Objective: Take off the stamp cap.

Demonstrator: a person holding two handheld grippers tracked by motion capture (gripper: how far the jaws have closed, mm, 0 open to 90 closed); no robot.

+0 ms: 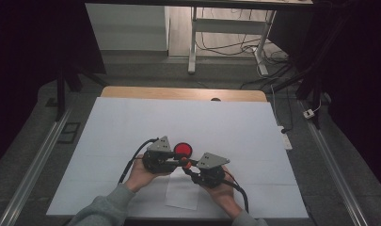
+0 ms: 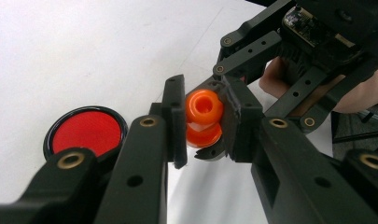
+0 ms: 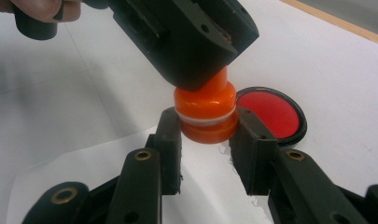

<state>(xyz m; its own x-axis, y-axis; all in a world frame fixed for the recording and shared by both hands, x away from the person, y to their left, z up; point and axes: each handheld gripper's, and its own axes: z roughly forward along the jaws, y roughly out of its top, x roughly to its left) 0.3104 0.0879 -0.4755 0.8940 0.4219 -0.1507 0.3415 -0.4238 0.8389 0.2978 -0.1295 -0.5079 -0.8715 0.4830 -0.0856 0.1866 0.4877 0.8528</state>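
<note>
A small orange plastic piece (image 1: 186, 164), with a narrow neck, a wider body and a thin white band round it, hangs just above the table between both grippers. My left gripper (image 2: 204, 116) is shut on the narrow end of the orange piece (image 2: 203, 108). My right gripper (image 3: 209, 134) is shut on the wider part of the orange piece (image 3: 206, 122) below the band. In the right gripper view, the left gripper's black body (image 3: 186, 42) covers the top of the piece. A person's hands hold both grippers near the table's front edge.
A round red disc with a black rim (image 1: 182, 149) lies flat on the white table cover (image 1: 131, 122), just behind the grippers. A white paper sheet (image 1: 182, 194) lies under them by the front edge. Table legs and cables stand on the floor beyond the far edge.
</note>
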